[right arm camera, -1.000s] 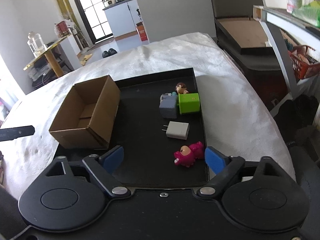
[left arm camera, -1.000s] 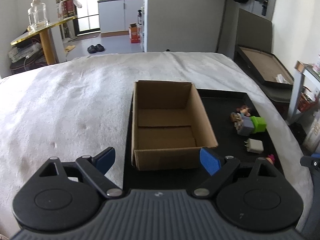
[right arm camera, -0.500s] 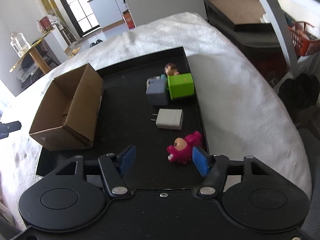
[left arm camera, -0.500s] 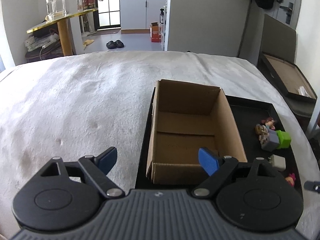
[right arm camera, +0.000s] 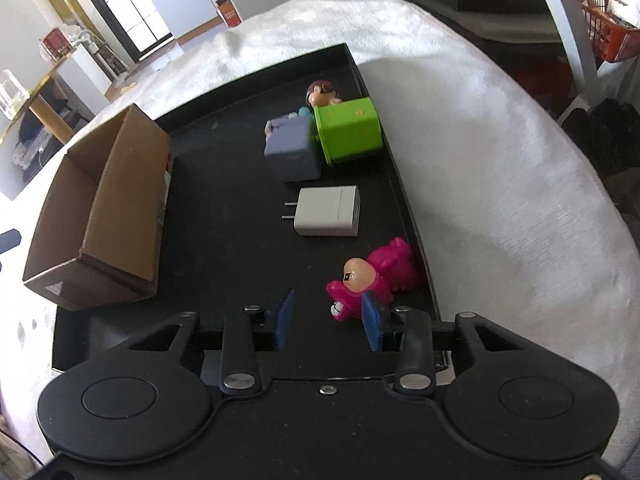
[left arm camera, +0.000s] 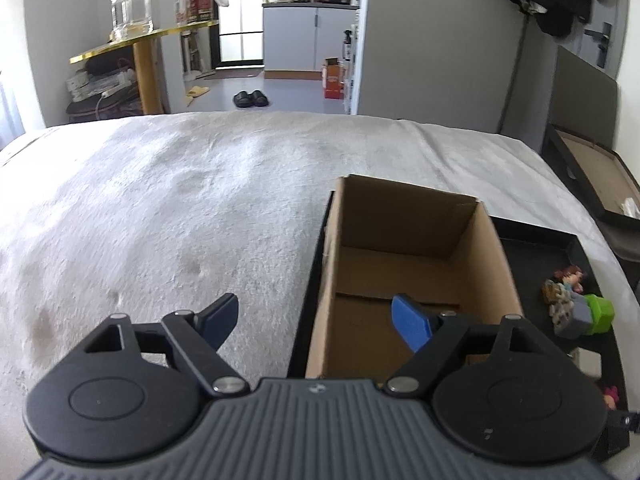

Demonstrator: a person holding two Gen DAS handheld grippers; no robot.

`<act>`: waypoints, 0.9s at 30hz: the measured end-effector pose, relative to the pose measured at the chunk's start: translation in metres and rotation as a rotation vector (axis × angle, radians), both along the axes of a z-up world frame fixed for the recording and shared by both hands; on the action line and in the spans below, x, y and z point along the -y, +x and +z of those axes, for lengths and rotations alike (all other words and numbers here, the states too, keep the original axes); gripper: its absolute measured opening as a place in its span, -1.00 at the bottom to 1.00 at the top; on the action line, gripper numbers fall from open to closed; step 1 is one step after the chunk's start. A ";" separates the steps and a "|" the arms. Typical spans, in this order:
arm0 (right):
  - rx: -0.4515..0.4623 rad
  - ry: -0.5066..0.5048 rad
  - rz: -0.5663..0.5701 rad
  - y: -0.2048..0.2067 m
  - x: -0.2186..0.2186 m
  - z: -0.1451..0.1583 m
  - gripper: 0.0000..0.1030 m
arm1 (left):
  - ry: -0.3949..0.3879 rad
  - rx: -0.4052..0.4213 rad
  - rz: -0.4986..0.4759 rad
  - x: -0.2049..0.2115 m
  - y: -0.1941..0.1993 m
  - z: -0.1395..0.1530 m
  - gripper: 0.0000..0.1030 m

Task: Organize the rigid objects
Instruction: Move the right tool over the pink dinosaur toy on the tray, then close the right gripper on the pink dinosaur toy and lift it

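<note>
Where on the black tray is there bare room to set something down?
The widest free patch on the black tray lies between the cardboard box and the white charger, running toward the right gripper. The box floor is bare too. The right edge is crowded: green cube, grey block, pink figure.

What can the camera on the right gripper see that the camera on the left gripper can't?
Only the right wrist view shows the right gripper, its jaws closing near the pink toy, nothing between them yet, and the whole white charger.

Only the left wrist view shows the left gripper, a glass jar and black slippers.

Both show the cardboard box, black tray and green cube.
</note>
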State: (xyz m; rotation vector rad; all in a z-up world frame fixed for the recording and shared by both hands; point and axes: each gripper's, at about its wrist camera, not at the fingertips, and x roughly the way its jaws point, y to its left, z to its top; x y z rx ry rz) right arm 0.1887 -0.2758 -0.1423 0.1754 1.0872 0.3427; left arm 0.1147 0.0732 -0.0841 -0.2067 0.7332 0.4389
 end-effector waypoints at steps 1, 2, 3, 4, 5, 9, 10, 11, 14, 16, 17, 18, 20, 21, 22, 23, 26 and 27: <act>-0.007 -0.002 0.001 0.001 -0.001 -0.002 -0.30 | -0.003 0.000 0.008 -0.002 0.001 -0.002 0.55; -0.014 -0.003 0.002 0.001 -0.003 -0.004 -0.30 | -0.010 0.000 0.016 -0.004 0.003 -0.004 0.52; -0.018 -0.005 0.004 0.002 -0.004 -0.005 -0.30 | -0.015 -0.001 0.021 -0.006 0.004 -0.006 0.49; -0.021 -0.009 0.007 0.003 -0.006 -0.007 -0.30 | -0.019 -0.005 0.025 -0.007 0.006 -0.008 0.47; -0.025 -0.013 0.009 0.004 -0.008 -0.009 -0.31 | -0.021 -0.008 0.029 -0.008 0.007 -0.009 0.43; -0.040 -0.030 0.008 0.010 -0.014 -0.018 -0.50 | -0.024 -0.013 0.038 -0.010 0.011 -0.014 0.27; -0.043 -0.031 0.009 0.011 -0.014 -0.019 -0.54 | -0.020 -0.019 0.040 -0.009 0.013 -0.016 0.24; -0.044 -0.030 0.011 0.012 -0.015 -0.021 -0.61 | -0.022 -0.024 0.041 -0.010 0.015 -0.018 0.15; -0.039 -0.040 0.019 0.012 -0.015 -0.021 -0.73 | -0.037 -0.040 0.045 -0.010 0.019 -0.022 -0.07; -0.040 -0.040 0.023 0.011 -0.014 -0.021 -0.77 | -0.041 -0.058 0.050 -0.010 0.021 -0.026 -0.25; -0.040 -0.039 0.024 0.011 -0.014 -0.021 -0.79 | -0.046 -0.063 0.051 -0.010 0.021 -0.027 -0.36; -0.039 -0.035 0.025 0.010 -0.012 -0.021 -0.80 | -0.052 -0.065 0.051 -0.011 0.022 -0.029 -0.48; -0.035 -0.027 0.027 0.009 -0.010 -0.020 -0.84 | -0.054 -0.068 0.044 -0.010 0.024 -0.031 -0.61; -0.032 -0.022 0.028 0.008 -0.009 -0.020 -0.86 | -0.052 -0.067 0.039 -0.009 0.024 -0.031 -0.68; -0.029 -0.018 0.030 0.008 -0.009 -0.019 -0.86 | -0.052 -0.068 0.034 -0.007 0.024 -0.031 -0.72; -0.026 -0.013 0.032 0.008 -0.008 -0.019 -0.86 | -0.056 -0.069 0.029 -0.006 0.025 -0.031 -0.81; -0.019 -0.007 0.037 0.006 -0.005 -0.018 -0.86 | -0.045 -0.069 0.017 -0.002 0.024 -0.030 -0.83; -0.019 -0.006 0.037 0.006 -0.005 -0.018 -0.86 | -0.042 -0.068 0.008 0.000 0.023 -0.029 -0.84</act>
